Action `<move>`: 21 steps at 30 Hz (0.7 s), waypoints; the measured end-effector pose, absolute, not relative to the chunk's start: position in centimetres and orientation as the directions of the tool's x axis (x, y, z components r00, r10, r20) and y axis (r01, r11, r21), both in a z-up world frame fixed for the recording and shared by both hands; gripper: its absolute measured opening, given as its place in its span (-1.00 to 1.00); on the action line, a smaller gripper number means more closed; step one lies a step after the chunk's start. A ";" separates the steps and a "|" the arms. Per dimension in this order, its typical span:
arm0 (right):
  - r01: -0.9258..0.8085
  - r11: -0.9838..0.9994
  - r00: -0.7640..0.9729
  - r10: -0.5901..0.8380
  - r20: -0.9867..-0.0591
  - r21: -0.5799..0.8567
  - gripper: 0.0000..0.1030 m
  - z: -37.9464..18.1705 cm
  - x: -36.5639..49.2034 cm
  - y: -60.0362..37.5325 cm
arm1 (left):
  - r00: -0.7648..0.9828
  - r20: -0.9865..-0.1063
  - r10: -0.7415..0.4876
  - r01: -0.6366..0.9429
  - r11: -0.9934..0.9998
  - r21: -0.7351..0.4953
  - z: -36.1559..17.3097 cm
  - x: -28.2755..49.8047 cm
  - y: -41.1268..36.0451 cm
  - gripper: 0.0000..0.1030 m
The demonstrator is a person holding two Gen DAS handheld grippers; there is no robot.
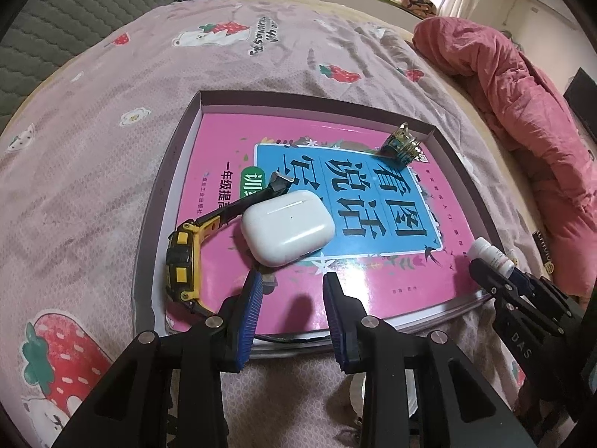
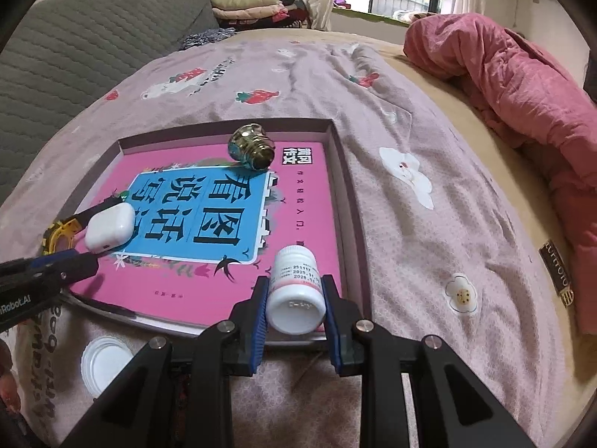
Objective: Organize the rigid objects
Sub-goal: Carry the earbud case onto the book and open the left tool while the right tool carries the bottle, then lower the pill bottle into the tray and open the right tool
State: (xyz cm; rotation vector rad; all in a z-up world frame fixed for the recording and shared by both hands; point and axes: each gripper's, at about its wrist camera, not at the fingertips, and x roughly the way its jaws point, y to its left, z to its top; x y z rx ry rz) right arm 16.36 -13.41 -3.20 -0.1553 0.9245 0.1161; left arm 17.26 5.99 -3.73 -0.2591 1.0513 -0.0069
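A shallow box tray [image 1: 169, 171] [image 2: 349, 201] lies on the bed and holds a pink book [image 1: 231, 142] [image 2: 306, 209]. On the book lie a white earbud case [image 1: 287, 227] [image 2: 110, 232], a yellow and black watch [image 1: 183, 265] [image 2: 61, 234] and a gold and blue ornament [image 1: 401, 145] [image 2: 250, 146]. My left gripper [image 1: 293, 287] [image 2: 80, 259] is open and empty, just in front of the earbud case. My right gripper [image 2: 294, 291] [image 1: 485, 272] is shut on a white pill bottle [image 2: 296, 293] [image 1: 490, 255] over the tray's near right corner.
A pink strawberry-print bedspread [image 1: 112, 149] covers the bed. A rumpled pink quilt [image 1: 522, 112] [image 2: 522, 93] lies on the right. A grey padded headboard [image 2: 74, 44] is at the left. A white round lid [image 2: 104, 364] lies near the tray's front left.
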 end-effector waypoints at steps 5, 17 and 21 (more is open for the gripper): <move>-0.150 0.985 0.597 0.022 -0.802 -0.085 -0.47 -3.1 16.4 -13.9 | 0.503 -0.855 -0.131 -0.116 0.969 -0.217 -3.6 16.8 5.9 -0.33; -0.127 0.991 0.623 0.044 -0.781 -0.046 -0.47 -2.2 15.0 -15.1 | 0.511 -0.848 -0.142 -0.131 0.962 -0.240 -3.1 15.6 6.6 -0.30; -0.119 0.992 0.634 0.040 -0.772 -0.047 -0.46 -1.7 14.3 -15.2 | 0.517 -0.844 -0.142 -0.137 0.960 -0.246 -2.8 15.2 6.8 -0.19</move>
